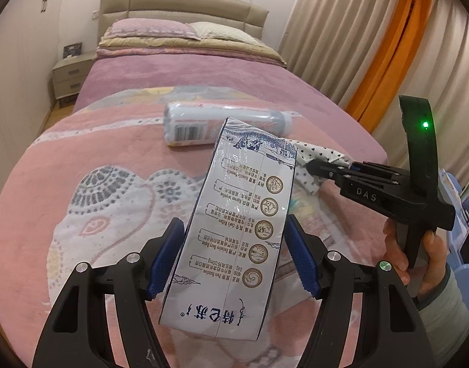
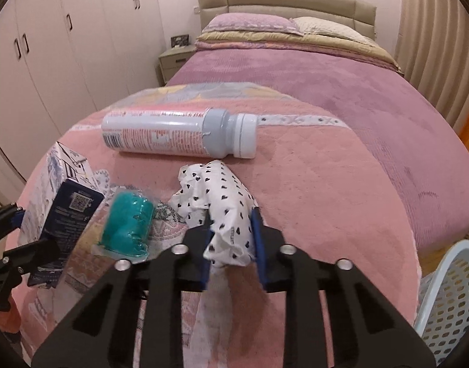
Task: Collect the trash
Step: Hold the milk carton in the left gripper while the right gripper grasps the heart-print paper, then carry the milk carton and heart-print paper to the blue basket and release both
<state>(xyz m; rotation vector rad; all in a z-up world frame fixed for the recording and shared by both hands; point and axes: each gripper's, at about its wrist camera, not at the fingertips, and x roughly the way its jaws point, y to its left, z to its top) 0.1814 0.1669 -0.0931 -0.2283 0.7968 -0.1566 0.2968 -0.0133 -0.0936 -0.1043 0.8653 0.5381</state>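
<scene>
Now my left gripper (image 1: 234,254) clamps milk carton (image 1: 234,230), long axis pointing ahead; "DAS"-marked right gripper (image 2: 231,230) pinches heart-print wrapper (image 2: 222,205).

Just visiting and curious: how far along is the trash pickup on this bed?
Nothing visibly binned yet. In hand: left gripper clamps the milk carton; right gripper pinches the crumpled heart-print paper. Left on the bed: bottle, teal wrapper. White basket waits alongside.
</scene>
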